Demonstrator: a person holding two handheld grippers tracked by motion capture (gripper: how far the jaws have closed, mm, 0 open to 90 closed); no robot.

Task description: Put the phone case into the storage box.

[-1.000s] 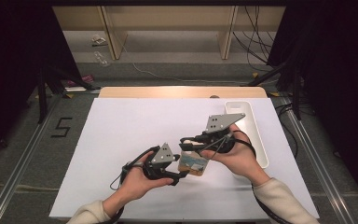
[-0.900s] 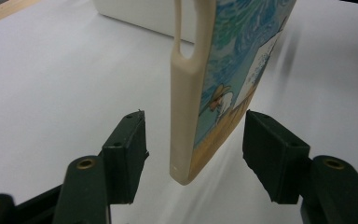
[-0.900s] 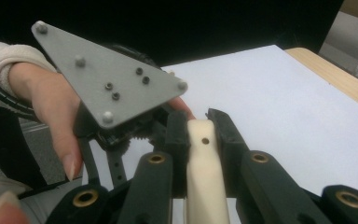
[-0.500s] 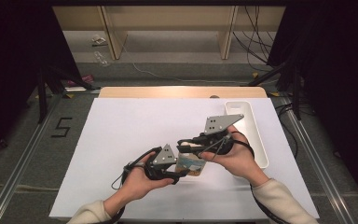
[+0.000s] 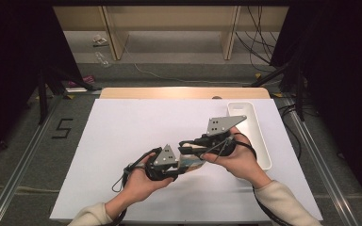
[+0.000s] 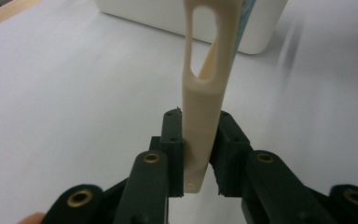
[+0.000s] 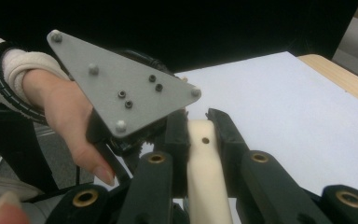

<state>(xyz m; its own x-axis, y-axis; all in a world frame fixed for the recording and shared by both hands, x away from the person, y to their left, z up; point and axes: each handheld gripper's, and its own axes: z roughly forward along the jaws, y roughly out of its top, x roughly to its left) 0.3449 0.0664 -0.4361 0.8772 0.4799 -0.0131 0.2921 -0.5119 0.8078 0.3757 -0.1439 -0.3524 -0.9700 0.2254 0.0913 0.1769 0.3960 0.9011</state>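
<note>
Cream handle (image 6: 205, 107) w/ teal bit, black grippers, grey plates, white tray (image 5: 257, 136), white tabletop (image 5: 136, 127)

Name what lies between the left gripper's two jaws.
In the left gripper view, a cream handle with a cut-out slot stands between the left gripper's jaws, clamped.

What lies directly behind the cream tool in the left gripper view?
Behind the cream tool stands the white tray on the white table; the tool covers part of its wall, and its inside stays unseen.

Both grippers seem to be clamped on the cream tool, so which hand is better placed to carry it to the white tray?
Right. The right gripper sits closer to the white tray; the left gripper grips the cream tool farther away.
</note>
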